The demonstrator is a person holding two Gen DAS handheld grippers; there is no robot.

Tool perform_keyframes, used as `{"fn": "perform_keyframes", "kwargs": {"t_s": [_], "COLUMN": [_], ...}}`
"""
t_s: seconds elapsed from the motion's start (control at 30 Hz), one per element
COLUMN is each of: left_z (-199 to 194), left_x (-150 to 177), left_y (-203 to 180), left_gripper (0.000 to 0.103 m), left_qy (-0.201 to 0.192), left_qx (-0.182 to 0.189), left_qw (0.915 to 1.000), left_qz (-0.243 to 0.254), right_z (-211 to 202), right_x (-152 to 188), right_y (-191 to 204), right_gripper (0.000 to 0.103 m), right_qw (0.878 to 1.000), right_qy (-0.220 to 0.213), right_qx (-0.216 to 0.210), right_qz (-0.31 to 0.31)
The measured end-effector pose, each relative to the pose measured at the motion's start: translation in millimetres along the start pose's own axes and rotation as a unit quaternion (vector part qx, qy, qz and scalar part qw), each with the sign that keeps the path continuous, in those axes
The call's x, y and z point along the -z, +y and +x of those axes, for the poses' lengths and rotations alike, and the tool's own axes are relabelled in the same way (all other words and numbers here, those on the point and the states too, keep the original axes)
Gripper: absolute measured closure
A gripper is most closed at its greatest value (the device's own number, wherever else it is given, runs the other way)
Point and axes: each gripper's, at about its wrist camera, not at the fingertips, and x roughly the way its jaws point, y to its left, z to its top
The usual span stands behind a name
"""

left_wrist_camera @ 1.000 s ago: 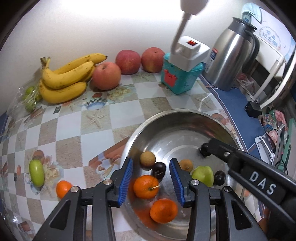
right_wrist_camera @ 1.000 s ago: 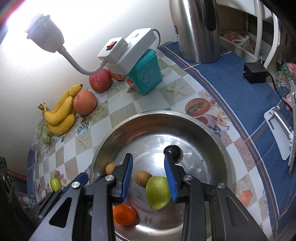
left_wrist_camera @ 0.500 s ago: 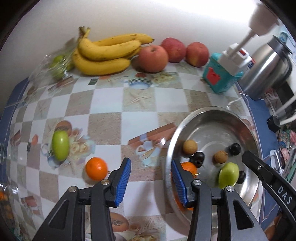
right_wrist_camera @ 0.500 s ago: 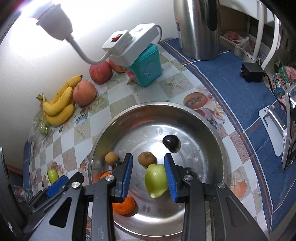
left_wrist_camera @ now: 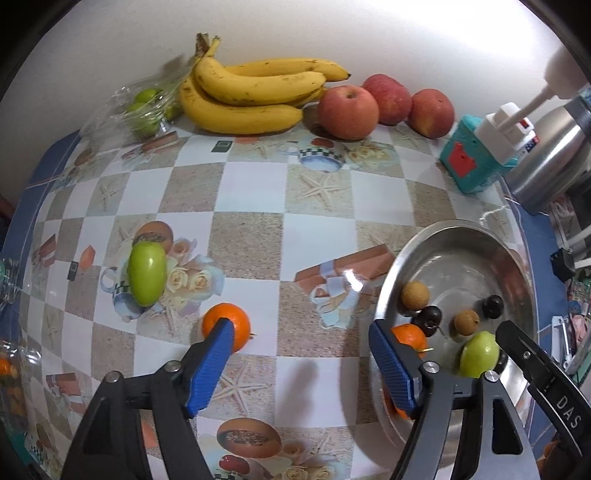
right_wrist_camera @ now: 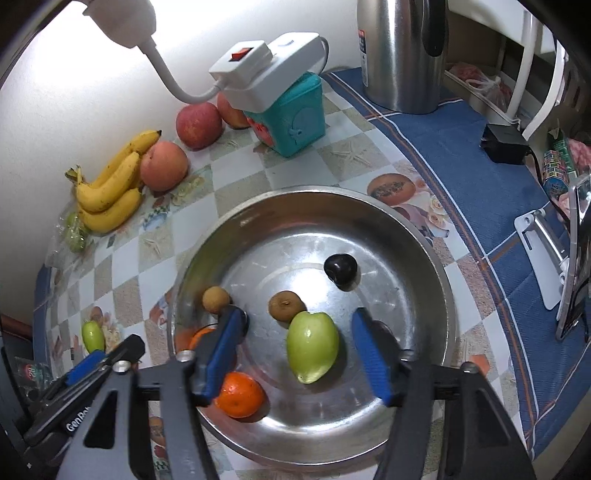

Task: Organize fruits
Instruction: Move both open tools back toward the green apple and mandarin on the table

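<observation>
Left wrist: left gripper [left_wrist_camera: 301,354] opened wider, shifted from bowl [left_wrist_camera: 399,258] toward orange [left_wrist_camera: 226,325]

We see both fisheye views ringed by dark vignette, with straight lines bowing toward the rims. A lamp [right_wrist_camera: 122,18] at eleven o'clock in the right wrist view blows the wall [right_wrist_camera: 74,92] out to white. Glare streaks the steel bowl [right_wrist_camera: 436,280]; fruits cast soft shadows. A bright glint marks the table [left_wrist_camera: 352,282]. Focus holds mostly sharp.
</observation>
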Motion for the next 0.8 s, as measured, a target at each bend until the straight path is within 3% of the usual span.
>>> {"fn": "perform_keyframes", "kwargs": {"t_s": [0.1,0.17,0.3,0.53,0.63,0.8], "left_z": [4,6,9,11,10,8], "left_x": [0,0,0,-1,-2,-2], "left_y": [6,10,22,31,31,27], "left_gripper": [0.005,0.002,0.000,0.000,0.000,0.000], "left_qy": [0.004,0.005,0.007,0.005,0.001,-0.004], "left_qx": [-0.019,-0.028,-0.038,-0.052,-0.056,-0.062], "left_qw": [0.9998,0.9994,0.9985,0.9977,0.9977,0.9979], "left_qz": [-0.011,-0.018,-0.039,-0.044,-0.038,-0.018], "right_z": [3,5,6,10,10,11], "right_x": [1,2,3,4,5,5], "right_y": [2,4,7,7,8,9], "right_gripper": [0.032,0.027,0.021,0.020,0.004,0.004], "right_qw": [1.000,1.000,0.999,0.999,0.999,0.998], "right_qy": [0.004,0.007,0.008,0.016,0.012,0.011], "right_qx": [0.009,0.016,0.019,0.027,0.033,0.036], "right_qz": [-0.008,-0.017,-0.026,-0.033,-0.036,-0.043]}}
